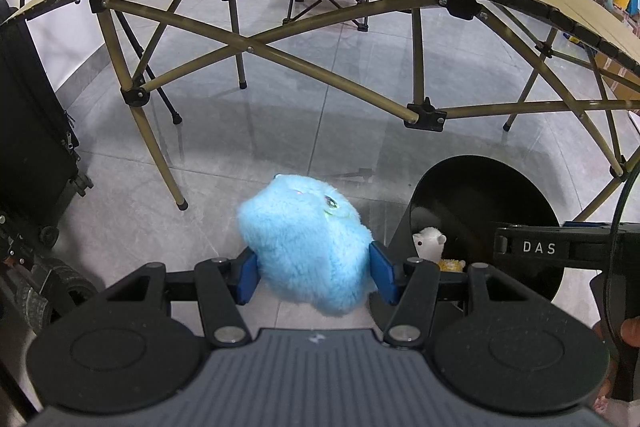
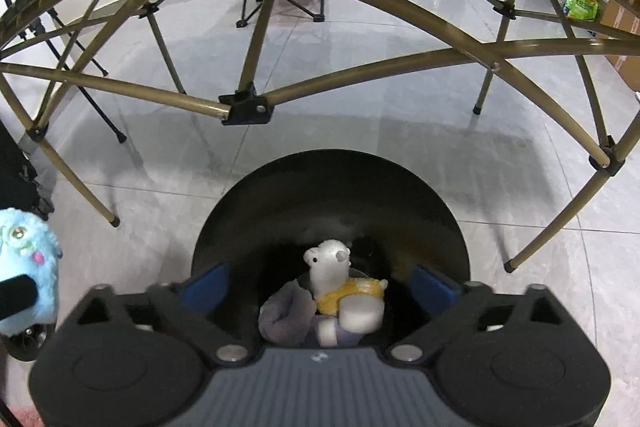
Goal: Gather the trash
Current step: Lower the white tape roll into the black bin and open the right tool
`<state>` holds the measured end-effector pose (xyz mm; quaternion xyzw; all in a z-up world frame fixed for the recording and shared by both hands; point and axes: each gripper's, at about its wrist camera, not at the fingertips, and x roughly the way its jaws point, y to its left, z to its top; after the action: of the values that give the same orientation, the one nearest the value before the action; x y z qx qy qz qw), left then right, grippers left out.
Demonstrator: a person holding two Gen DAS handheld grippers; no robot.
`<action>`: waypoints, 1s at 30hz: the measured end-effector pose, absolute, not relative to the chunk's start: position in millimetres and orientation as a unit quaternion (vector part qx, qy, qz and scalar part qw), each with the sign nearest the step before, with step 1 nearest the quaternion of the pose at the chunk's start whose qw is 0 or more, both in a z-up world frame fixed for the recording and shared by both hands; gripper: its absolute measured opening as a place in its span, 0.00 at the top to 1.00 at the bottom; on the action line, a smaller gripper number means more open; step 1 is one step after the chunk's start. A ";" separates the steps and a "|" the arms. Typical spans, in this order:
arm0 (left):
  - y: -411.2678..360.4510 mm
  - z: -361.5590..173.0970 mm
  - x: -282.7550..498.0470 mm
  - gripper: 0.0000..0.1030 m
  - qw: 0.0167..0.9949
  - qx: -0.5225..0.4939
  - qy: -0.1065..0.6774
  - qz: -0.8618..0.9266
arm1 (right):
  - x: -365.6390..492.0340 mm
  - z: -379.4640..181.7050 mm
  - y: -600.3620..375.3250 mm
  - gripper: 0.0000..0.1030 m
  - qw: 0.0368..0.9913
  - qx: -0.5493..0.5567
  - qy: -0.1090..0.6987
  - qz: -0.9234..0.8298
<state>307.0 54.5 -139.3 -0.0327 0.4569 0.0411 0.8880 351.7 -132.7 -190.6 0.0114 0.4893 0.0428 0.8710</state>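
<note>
The left claw (image 1: 314, 269) is clamped on a fluffy blue plush toy (image 1: 306, 247), its blue pads pressed into the fur. To its right, the right claw (image 2: 320, 285) gapes wide above the black bin (image 2: 420, 211); below its pads, inside, lies a small white toy animal (image 2: 336, 279), gripped by nothing.

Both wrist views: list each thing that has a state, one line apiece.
left gripper: shut on the blue plush toy.
blue plush toy: held above the floor.
right gripper: open, over the bin.
white plush toy: lying in the bin.
black bin: open-topped.
</note>
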 end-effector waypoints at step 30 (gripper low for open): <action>28.3 -124.8 308.6 0.45 0.898 -0.023 0.438 0.032 | 340.2 -179.5 -154.6 0.00 0.874 0.023 0.484 0.037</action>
<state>308.6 28.3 -124.8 -0.0228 0.4379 0.0317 0.8982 340.2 -154.6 -179.5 0.0234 0.4838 0.0369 0.8741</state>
